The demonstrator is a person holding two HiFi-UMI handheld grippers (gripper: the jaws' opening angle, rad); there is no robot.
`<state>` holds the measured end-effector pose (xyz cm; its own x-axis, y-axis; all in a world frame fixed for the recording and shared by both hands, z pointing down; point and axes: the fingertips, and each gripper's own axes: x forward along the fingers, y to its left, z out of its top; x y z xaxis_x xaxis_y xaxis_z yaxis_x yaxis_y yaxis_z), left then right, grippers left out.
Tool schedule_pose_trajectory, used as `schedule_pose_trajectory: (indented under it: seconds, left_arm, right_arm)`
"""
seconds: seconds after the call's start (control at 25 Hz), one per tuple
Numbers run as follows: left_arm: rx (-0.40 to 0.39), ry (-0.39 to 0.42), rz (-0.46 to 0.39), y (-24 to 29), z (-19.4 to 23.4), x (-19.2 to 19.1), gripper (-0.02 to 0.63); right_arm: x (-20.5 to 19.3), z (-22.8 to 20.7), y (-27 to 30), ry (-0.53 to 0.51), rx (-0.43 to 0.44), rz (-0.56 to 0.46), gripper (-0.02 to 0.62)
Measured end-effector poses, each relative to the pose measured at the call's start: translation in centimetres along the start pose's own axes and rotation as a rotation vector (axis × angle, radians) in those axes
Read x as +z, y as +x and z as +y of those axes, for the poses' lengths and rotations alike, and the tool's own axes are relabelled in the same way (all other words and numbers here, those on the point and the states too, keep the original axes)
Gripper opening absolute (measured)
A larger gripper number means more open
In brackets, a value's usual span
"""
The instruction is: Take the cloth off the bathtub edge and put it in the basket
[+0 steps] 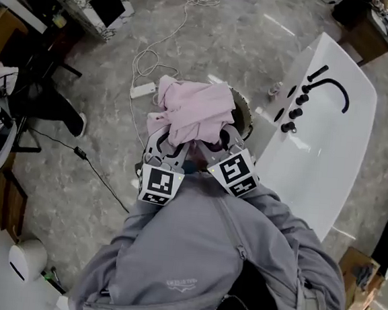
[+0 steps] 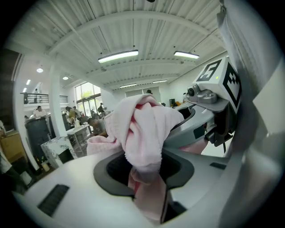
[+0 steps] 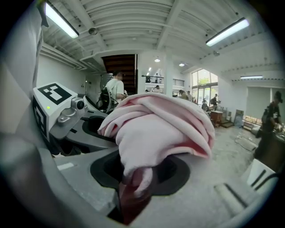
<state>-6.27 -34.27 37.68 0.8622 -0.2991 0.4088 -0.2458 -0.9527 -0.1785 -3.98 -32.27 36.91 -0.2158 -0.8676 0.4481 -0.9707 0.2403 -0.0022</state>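
Observation:
A crumpled pink cloth (image 1: 194, 110) is bunched up in front of me, held by both grippers side by side. My left gripper (image 1: 172, 144) is shut on its near left part, and my right gripper (image 1: 217, 141) is shut on its near right part. Under the cloth, part of the basket's dark rim (image 1: 246, 116) shows. The white bathtub (image 1: 330, 136) with a black faucet (image 1: 336, 88) lies to the right. In the left gripper view the cloth (image 2: 142, 129) is pinched in my left gripper (image 2: 149, 180). The right gripper view shows the cloth (image 3: 164, 129) wedged in my right gripper (image 3: 133, 180).
A white power strip (image 1: 143, 90) with a trailing cable lies on the grey floor left of the basket. A marbled box (image 1: 96, 4) stands at the back left and a chair (image 1: 0, 130) at the left. A small bottle (image 1: 275, 90) stands by the tub.

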Motion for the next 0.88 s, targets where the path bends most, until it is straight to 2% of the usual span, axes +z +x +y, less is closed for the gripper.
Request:
schedule_pose_trajectory:
  seconds: [0.32, 0.48, 0.64, 0.88]
  left_arm:
    - [-0.302, 0.095, -0.049, 7.3, -3.3, 3.1, 0.144]
    - [-0.402, 0.142, -0.059, 10.0, -4.4, 4.3, 0.146]
    - [-0.47, 0.179, -0.04, 12.5, -4.6, 4.2, 0.146]
    - [-0.556, 0.163, 0.009, 16.9, -5.7, 1.8, 0.146]
  right_arm:
    - [-2.2, -7.1, -2.9, 0.14, -0.279, 0.033, 0.137]
    - [-3.0, -9.8, -3.7, 0.205, -0.37, 0.032, 0.137]
    - [-4.0, -11.8, -3.2, 0.265, -0.422, 0.038, 0.137]
    - [-8.0, -14.8, -1.3, 0.321, -0.437, 0.082, 0.137]
